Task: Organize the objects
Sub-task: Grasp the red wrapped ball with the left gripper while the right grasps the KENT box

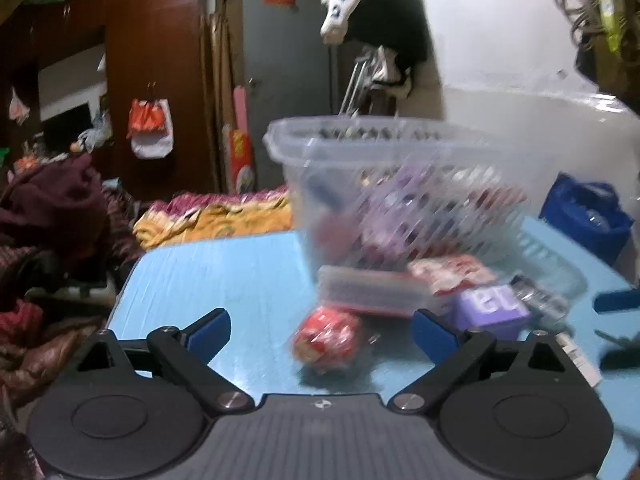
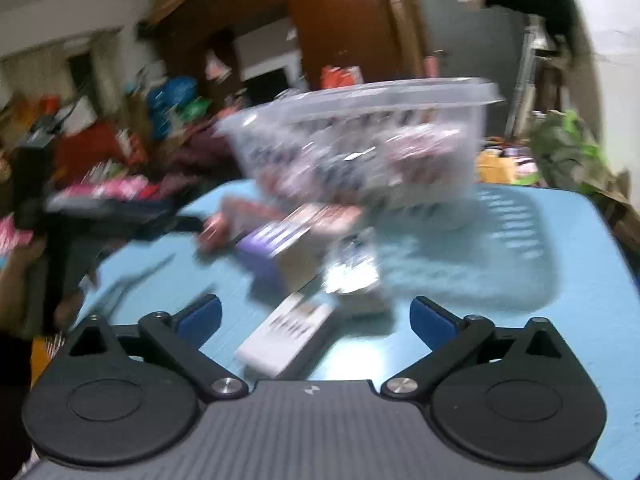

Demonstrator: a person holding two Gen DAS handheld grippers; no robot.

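A clear plastic mesh basket [image 1: 400, 184] stands on the light blue table [image 1: 224, 280] and holds several packets; it also shows in the right wrist view [image 2: 360, 148]. In front of it lie a red round packet [image 1: 326, 338], a long red and white packet [image 1: 372, 292], a purple box [image 1: 490, 308] and a white flat box [image 2: 286, 334]. My left gripper [image 1: 322, 330] is open just above the table, the red packet between its fingers. My right gripper [image 2: 316, 318] is open over the white box. Both views are blurred.
A blue bag [image 1: 584, 216] sits at the table's right side. Piled clothes and bedding [image 1: 60, 216] lie left of the table. A cupboard and a grey door stand behind. The other gripper [image 2: 100, 208] shows at the left in the right wrist view.
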